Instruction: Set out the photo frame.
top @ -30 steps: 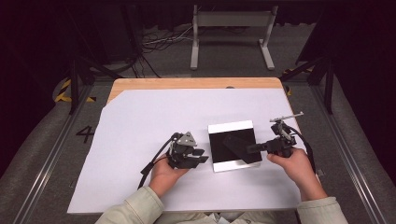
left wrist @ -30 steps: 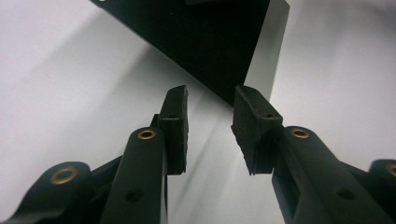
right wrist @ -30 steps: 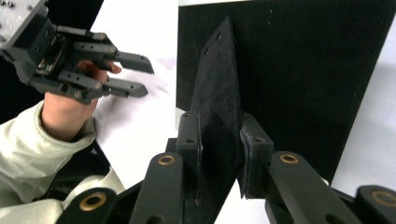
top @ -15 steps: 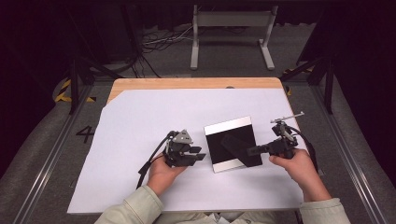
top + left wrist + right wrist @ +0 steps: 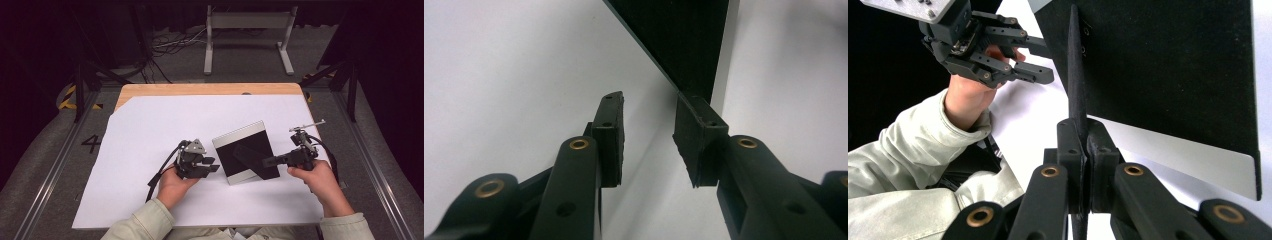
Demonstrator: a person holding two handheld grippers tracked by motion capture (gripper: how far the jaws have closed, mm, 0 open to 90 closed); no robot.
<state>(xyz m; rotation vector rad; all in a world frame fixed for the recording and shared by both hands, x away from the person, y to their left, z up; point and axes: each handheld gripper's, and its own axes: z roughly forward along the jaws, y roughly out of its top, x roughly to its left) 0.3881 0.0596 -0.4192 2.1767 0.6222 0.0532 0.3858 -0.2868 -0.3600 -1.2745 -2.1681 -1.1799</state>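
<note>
Dark room beyond the table, hard to make out; only some cables (image 5: pixel 170 45) and one grey metal stand (image 5: pixel 248 30) on the floor. One wooden table (image 5: pixel 200 89), mostly covered by one white sheet (image 5: pixel 150 130). Near the middle of the sheet, between the two grippers, one black panel with a silver border (image 5: pixel 240 135), turned a little askew. Back side up, front side hidden. Flat or slightly raised: cannot tell. On its back one thin black flap (image 5: pixel 248 157), seen edge-on in the right gripper view (image 5: pixel 1075 75), its lower end hidden between the jaws.

Right gripper (image 5: pixel 267 161), held in the right hand (image 5: pixel 315 175): jaws just been closing, now pressed tight on the flap from both sides (image 5: pixel 1083 145).

Left gripper (image 5: pixel 212 165), held in the left hand (image 5: pixel 172 185): about half open, nothing between the fingers, just beside the left edge of the panel. In the left gripper view (image 5: pixel 649 135), one pad close against the corner of the panel; touching or not, cannot tell. Panel cut off there at the top.

Two pale sleeves (image 5: pixel 145 225), cut off at the bottom of the high view. Counted: two grippers, two hands, one panel, one flap.
</note>
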